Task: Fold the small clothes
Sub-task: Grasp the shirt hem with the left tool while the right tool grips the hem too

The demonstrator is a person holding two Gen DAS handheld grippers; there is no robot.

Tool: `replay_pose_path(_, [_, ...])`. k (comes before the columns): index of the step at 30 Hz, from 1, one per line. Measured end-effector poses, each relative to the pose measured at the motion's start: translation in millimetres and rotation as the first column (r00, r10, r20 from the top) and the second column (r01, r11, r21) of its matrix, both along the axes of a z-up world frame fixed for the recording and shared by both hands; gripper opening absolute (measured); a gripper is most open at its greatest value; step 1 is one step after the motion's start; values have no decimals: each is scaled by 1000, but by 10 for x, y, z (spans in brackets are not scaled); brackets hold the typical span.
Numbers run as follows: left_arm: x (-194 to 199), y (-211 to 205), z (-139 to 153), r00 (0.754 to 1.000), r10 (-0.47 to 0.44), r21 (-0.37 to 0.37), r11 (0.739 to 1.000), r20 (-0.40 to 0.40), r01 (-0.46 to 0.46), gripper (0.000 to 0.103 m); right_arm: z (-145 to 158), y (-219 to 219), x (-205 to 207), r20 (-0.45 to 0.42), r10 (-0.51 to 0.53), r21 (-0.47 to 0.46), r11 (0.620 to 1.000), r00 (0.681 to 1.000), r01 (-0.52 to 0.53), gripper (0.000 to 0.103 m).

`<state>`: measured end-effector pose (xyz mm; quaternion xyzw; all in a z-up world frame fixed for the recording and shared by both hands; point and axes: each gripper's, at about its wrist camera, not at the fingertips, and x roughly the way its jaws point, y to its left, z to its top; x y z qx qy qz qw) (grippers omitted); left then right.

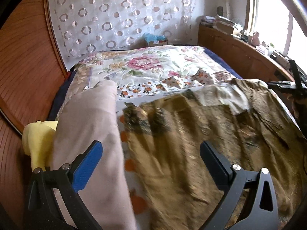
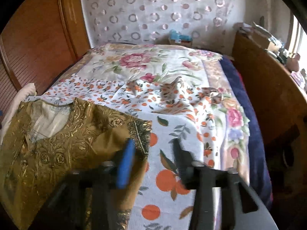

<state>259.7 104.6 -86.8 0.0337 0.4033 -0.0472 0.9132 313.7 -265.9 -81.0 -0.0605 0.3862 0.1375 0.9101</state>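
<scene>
An olive-gold embroidered top lies spread on the bed, its white-lined neckline facing up. My left gripper hangs open and wide above the top's left part, with nothing between its fingers. In the right wrist view the top fills the lower left, and its patterned sleeve edge lies just beyond the blue pad. My right gripper is blurred and stands open over that edge and the orange-print sheet, holding nothing.
A folded pinkish-beige cloth and a yellow cloth lie at the bed's left edge. Beyond the sheet is a floral bedspread. A wooden wardrobe stands at the left, a cluttered wooden shelf at the right, and a ring-patterned curtain behind.
</scene>
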Motion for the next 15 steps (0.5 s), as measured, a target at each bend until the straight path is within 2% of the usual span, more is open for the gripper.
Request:
replay_pose_path(2, [148,80,-44,999,4,-7,1000,-36,-4,82,-88,-14,45,-15,11,1,1000,1000,-11,50])
replay_pose_path(3, [205,108,-64,998,5,-13,1000,-57,-5,67,-125,2,61,-17,12,-10,1000,1000,-12,50])
replay_pose_path(4, [264,116,-83,998,5,-12,1000,-67,-6,60,-158,40,80,-12,9,-26,1000,1000,-9,50])
replay_pose_path(9, [473,153,-138,995,-1,-7,1000,-103,1,45,-148,8,99,13,9,-17,1000,1000,-9,50])
replay_pose_path(15, [742,176,-221,986,11,4,1000,-167,-10,40,-116,36,51,14,6,-26,1000,1000,-5,51])
